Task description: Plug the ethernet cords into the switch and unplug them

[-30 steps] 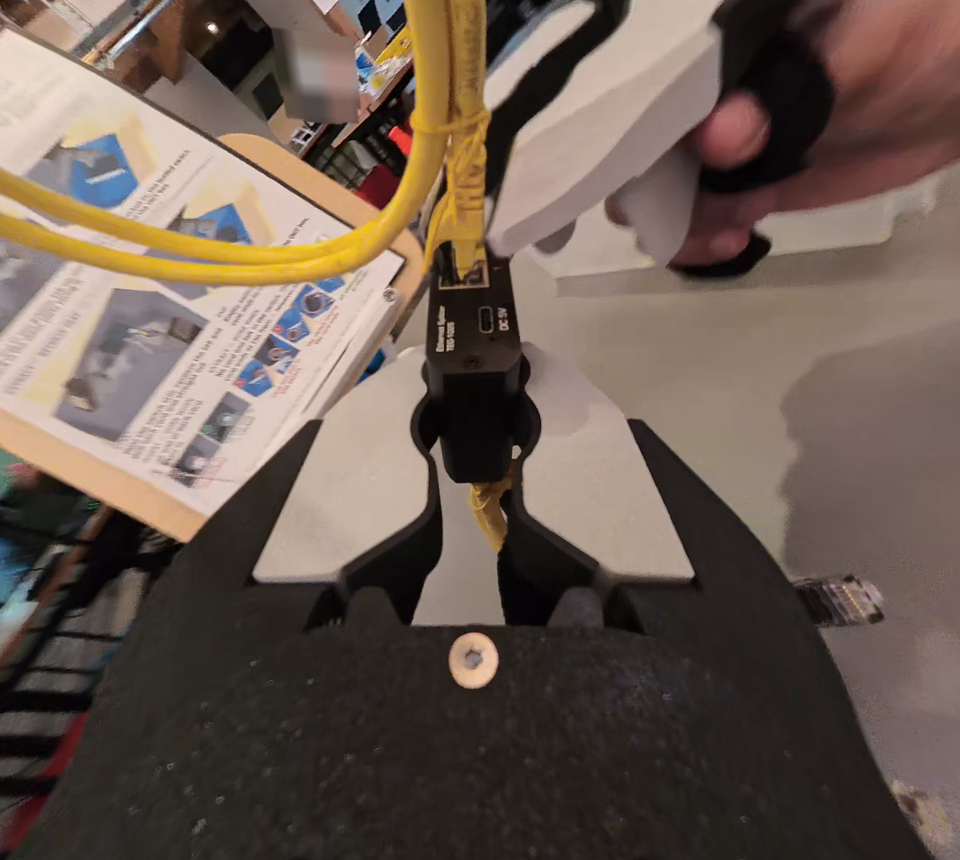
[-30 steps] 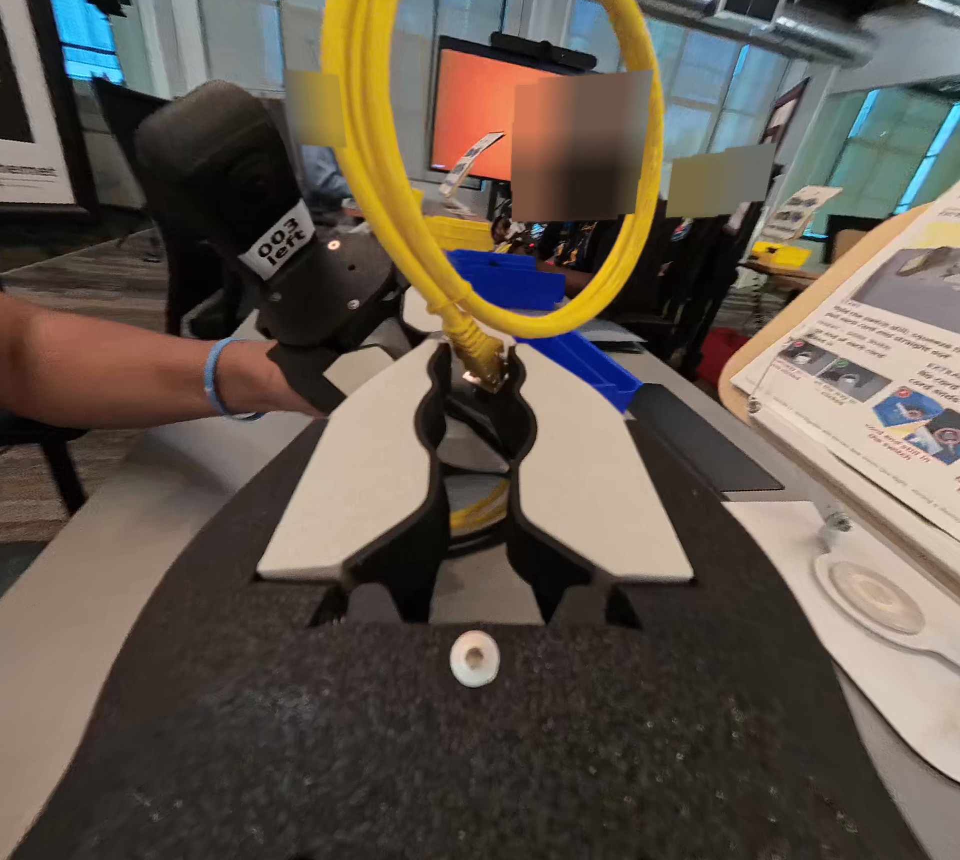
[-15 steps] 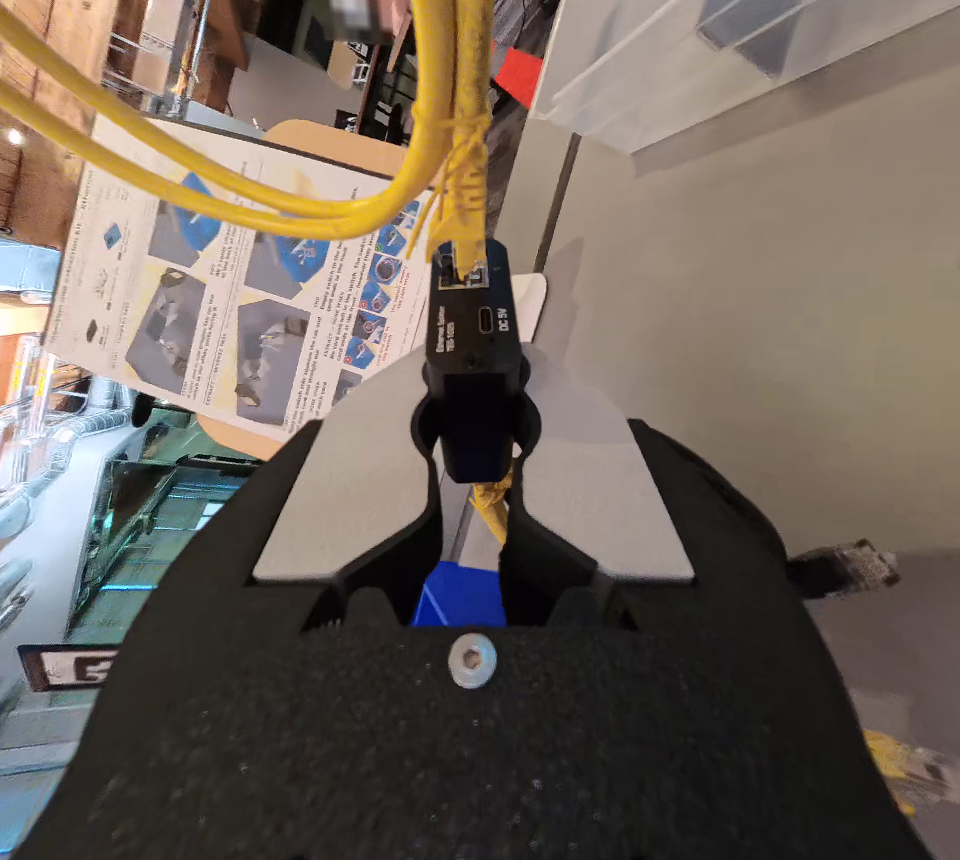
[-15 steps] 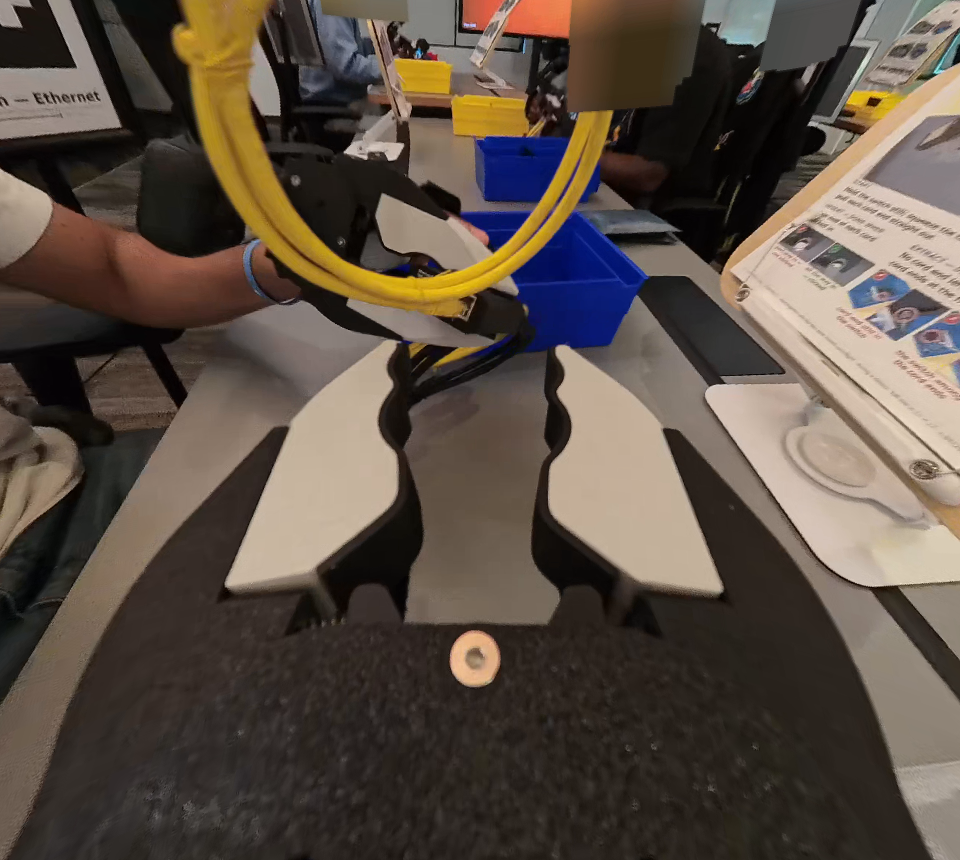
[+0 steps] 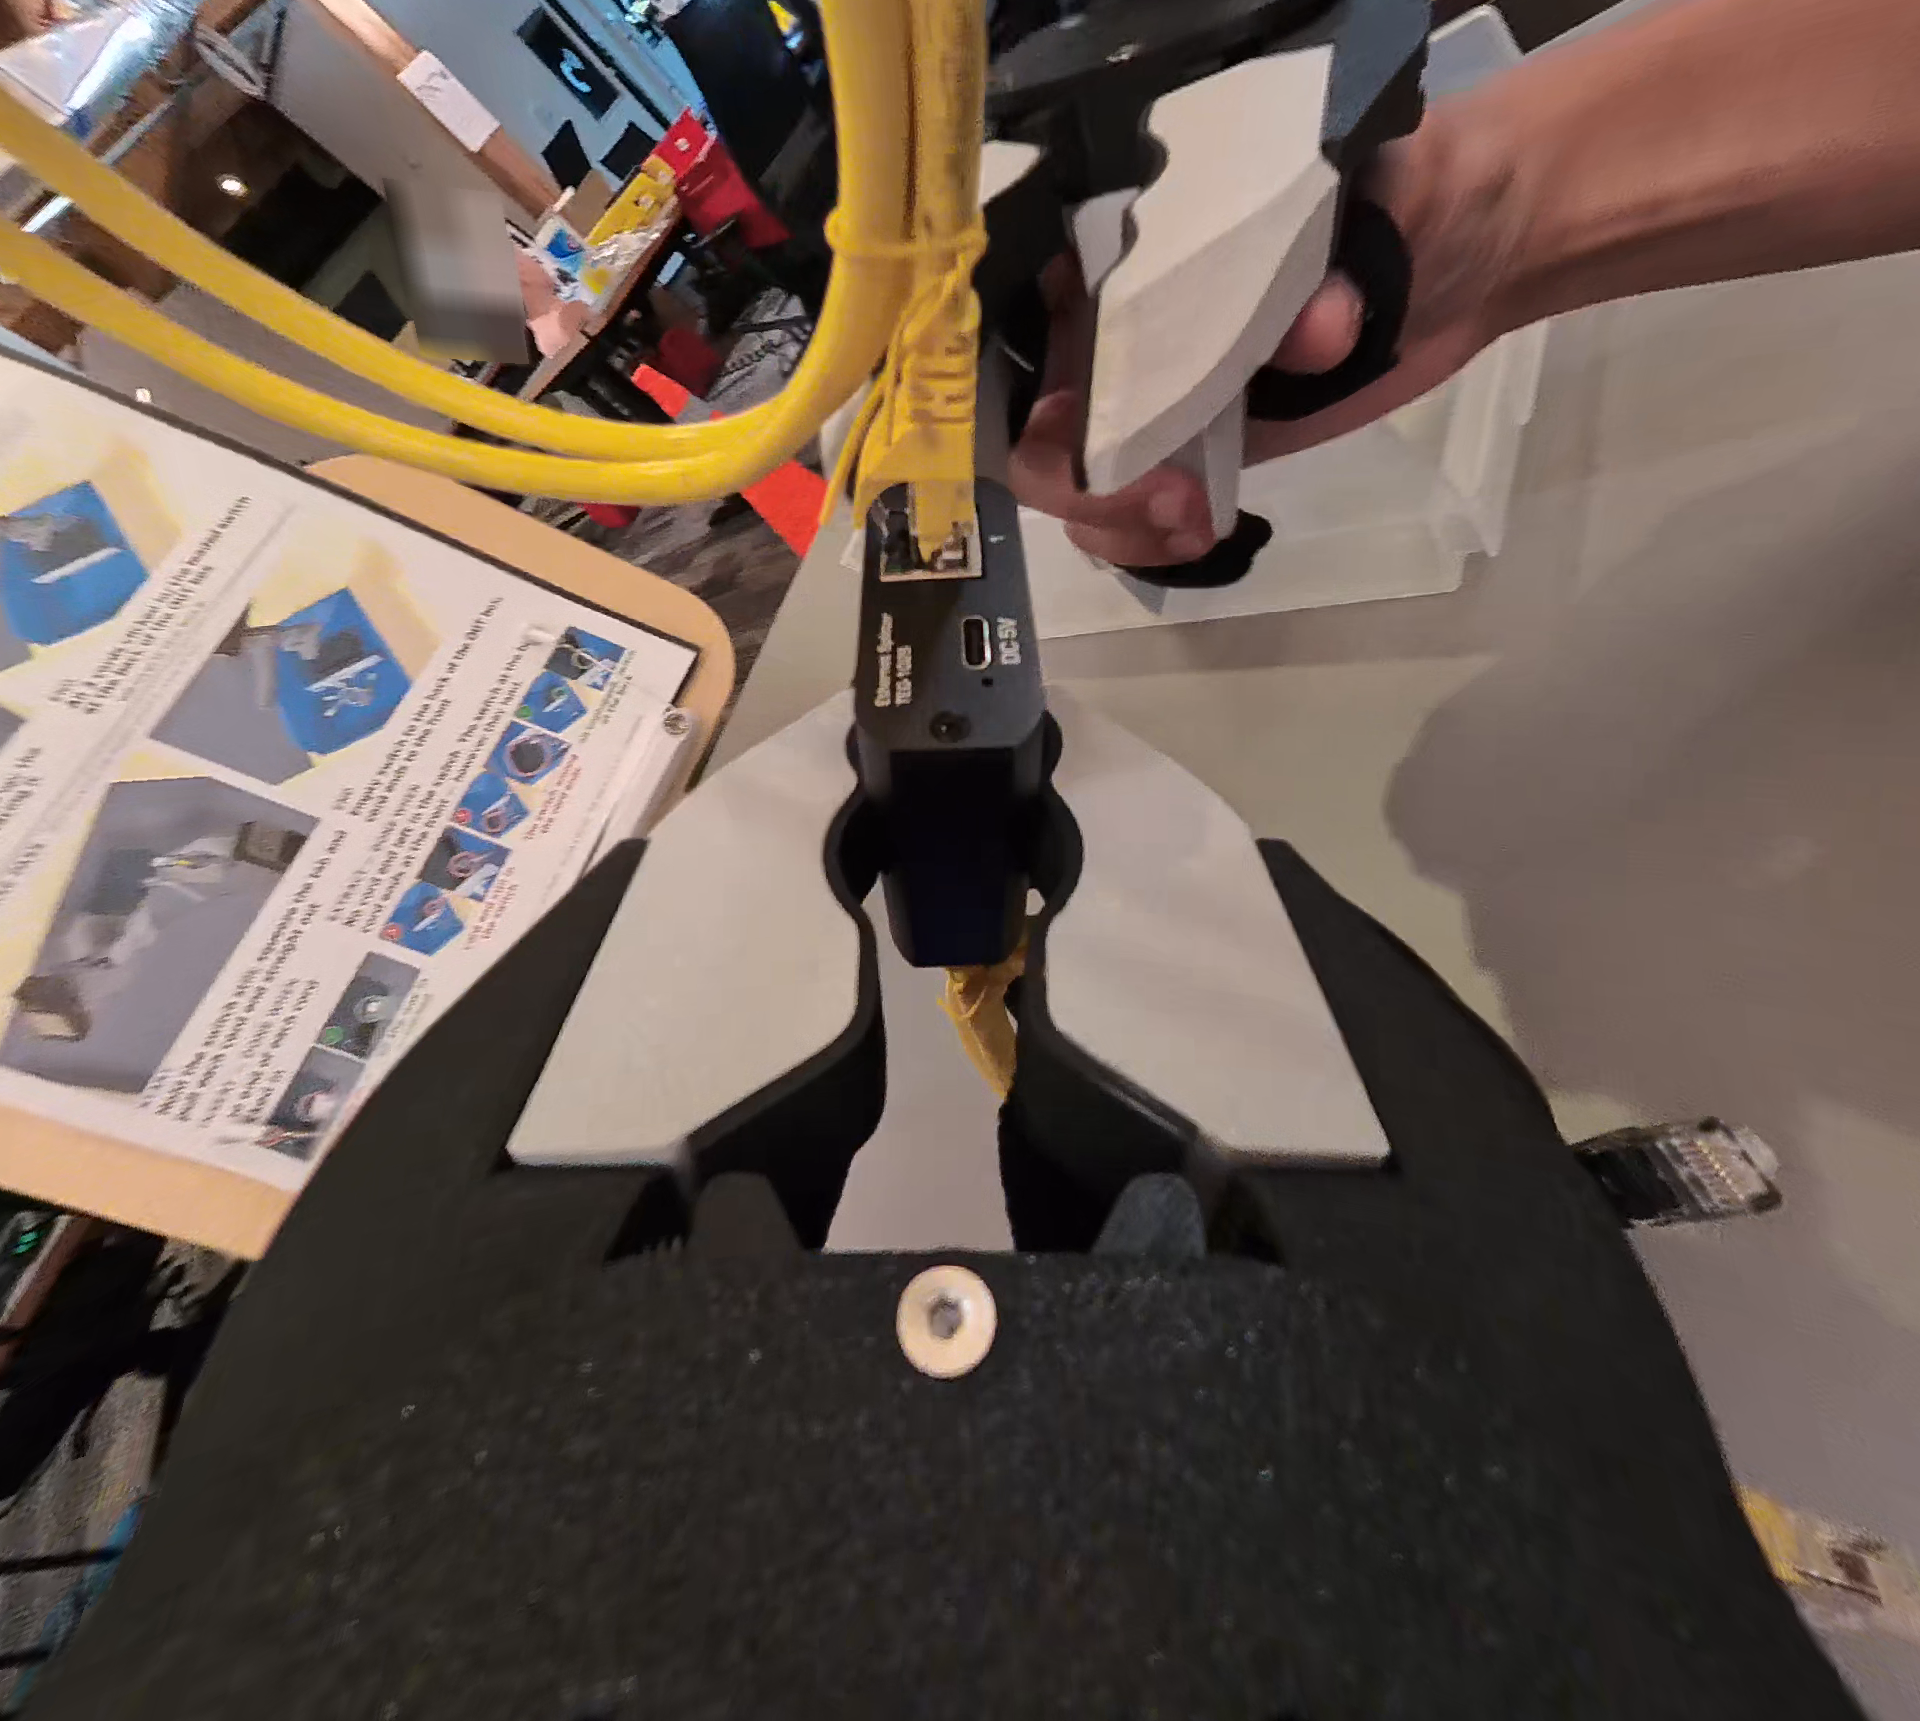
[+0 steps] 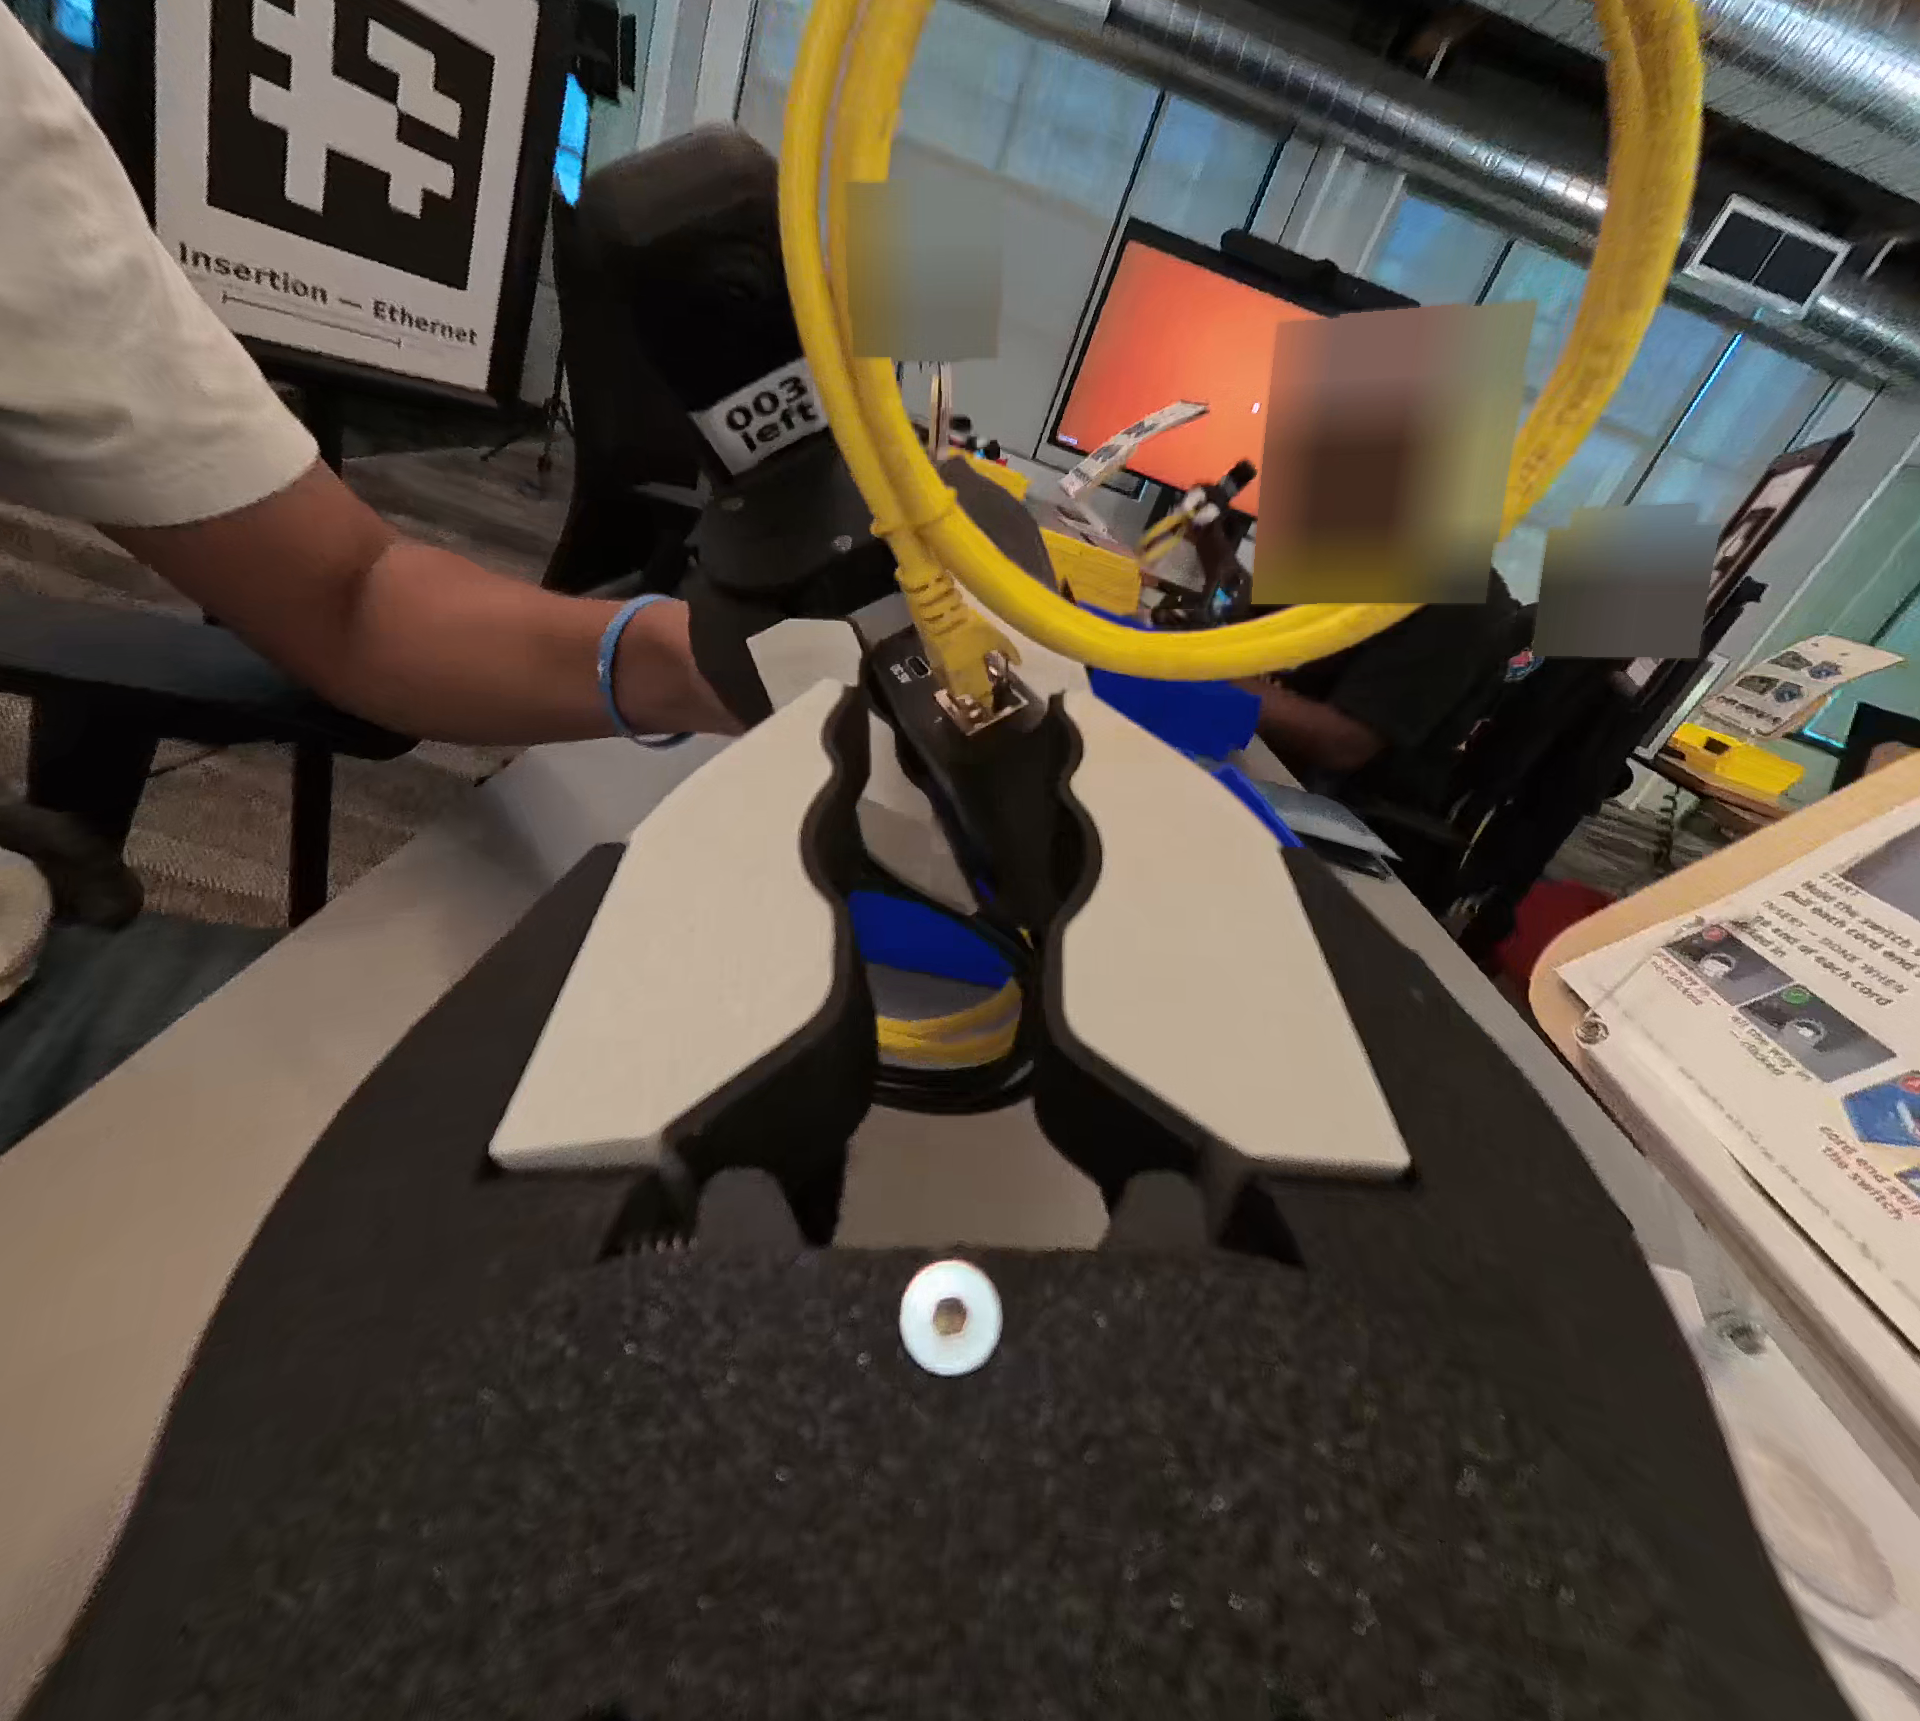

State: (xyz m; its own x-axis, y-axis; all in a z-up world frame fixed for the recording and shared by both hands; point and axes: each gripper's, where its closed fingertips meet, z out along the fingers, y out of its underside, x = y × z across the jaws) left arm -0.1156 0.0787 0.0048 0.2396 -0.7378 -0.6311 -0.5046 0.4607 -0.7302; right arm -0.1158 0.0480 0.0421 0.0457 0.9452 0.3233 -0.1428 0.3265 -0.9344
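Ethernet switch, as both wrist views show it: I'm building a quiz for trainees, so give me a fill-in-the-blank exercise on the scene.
1. The left gripper holds the black switch clamped between its ____.
2. The cord plugged into the switch's far end is ____ in colour.
3. The yellow cable curves above the switch in a ____.
4. An unplugged connector lies on the grey table, to the ____ of the left gripper in its own view.

Missing words: fingers; yellow; loop; right
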